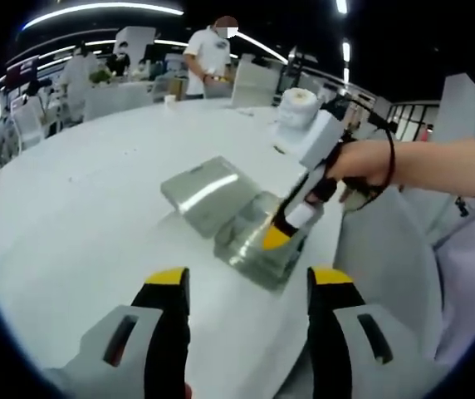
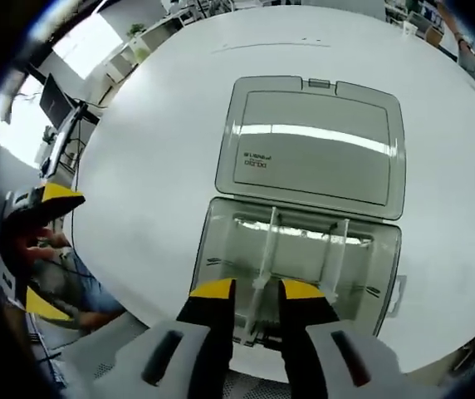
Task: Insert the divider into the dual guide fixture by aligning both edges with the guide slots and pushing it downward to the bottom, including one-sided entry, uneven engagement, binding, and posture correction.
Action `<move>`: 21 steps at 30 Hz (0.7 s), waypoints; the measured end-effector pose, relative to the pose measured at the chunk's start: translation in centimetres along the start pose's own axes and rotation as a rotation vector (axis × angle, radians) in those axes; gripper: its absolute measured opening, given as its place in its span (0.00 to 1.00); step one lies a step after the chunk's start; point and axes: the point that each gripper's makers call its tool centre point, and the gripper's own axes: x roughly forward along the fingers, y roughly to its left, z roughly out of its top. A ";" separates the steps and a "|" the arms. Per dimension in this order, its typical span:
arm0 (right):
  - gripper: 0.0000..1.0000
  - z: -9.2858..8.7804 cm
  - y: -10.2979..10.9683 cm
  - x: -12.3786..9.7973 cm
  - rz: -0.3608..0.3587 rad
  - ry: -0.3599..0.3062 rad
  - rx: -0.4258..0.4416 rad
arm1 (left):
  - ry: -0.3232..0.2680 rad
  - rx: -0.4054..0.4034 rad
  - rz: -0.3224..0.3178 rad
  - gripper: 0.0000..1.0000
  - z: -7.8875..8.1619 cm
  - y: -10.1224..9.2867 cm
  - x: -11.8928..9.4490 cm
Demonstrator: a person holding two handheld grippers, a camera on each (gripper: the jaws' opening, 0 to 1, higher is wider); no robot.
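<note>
A clear plastic box [image 2: 221,249] lies on the white round table [image 2: 154,166] with its lid [image 2: 312,141] folded open behind it. Two white dividers stand across the box, one [image 2: 266,245] running down between my right gripper's jaws and the other [image 2: 334,249] just to its right. My right gripper [image 2: 257,291] is down in the box, its jaws narrowed onto the lower end of the first divider. In the left gripper view the right gripper [image 1: 276,238], held by a hand, dips into the box [image 1: 250,249]. My left gripper [image 1: 250,281] hovers open and empty short of the box.
The box sits near the table's edge [image 1: 325,249]. A white roll [image 1: 297,108] stands farther back on the table. The person's forearm [image 1: 437,166] reaches in from the right. Another person [image 1: 208,58], chairs and desks are beyond the table. The left gripper [image 2: 46,249] hangs off the table's left side.
</note>
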 end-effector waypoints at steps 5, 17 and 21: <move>0.20 0.1 -0.1 -0.4 0.022 -0.047 -0.024 | 0.006 0.001 -0.006 0.55 -0.1 -0.3 0.4; 0.20 0.9 1.0 -2.0 0.102 -0.149 -0.118 | 0.003 -0.036 0.038 0.55 0.0 -0.3 0.3; 0.21 1.1 1.5 -2.8 0.137 -0.191 -0.149 | 0.001 -0.045 0.053 0.55 0.2 -0.8 0.0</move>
